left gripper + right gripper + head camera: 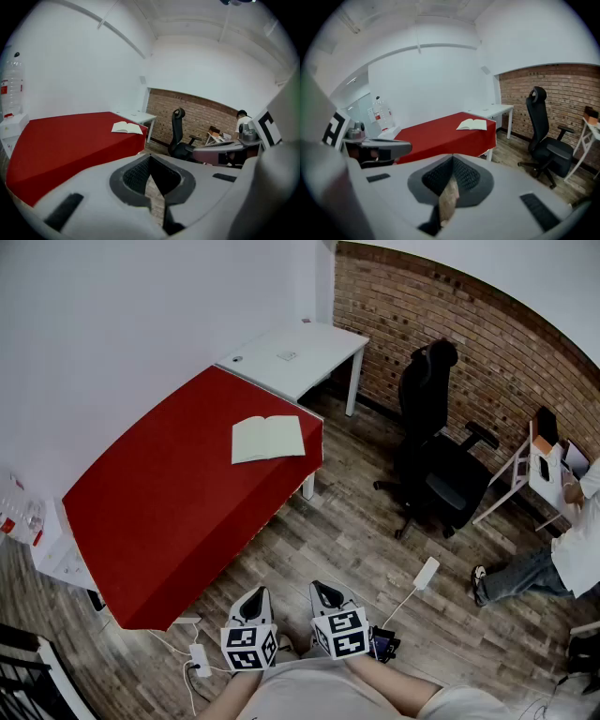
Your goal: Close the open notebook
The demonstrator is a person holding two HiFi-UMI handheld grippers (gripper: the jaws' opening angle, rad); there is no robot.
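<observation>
Two sets of fingers (133,176) are pressed together with nothing between them. The left gripper (253,598) and right gripper (326,592) hang side by side over the wooden floor (375,521), just off the near corner of the red desk (169,512). The notebook (268,439) lies open at that desk's far end, well apart from both.

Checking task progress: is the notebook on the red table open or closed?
Open: the notebook lies flat with both pages spread upward.
</observation>
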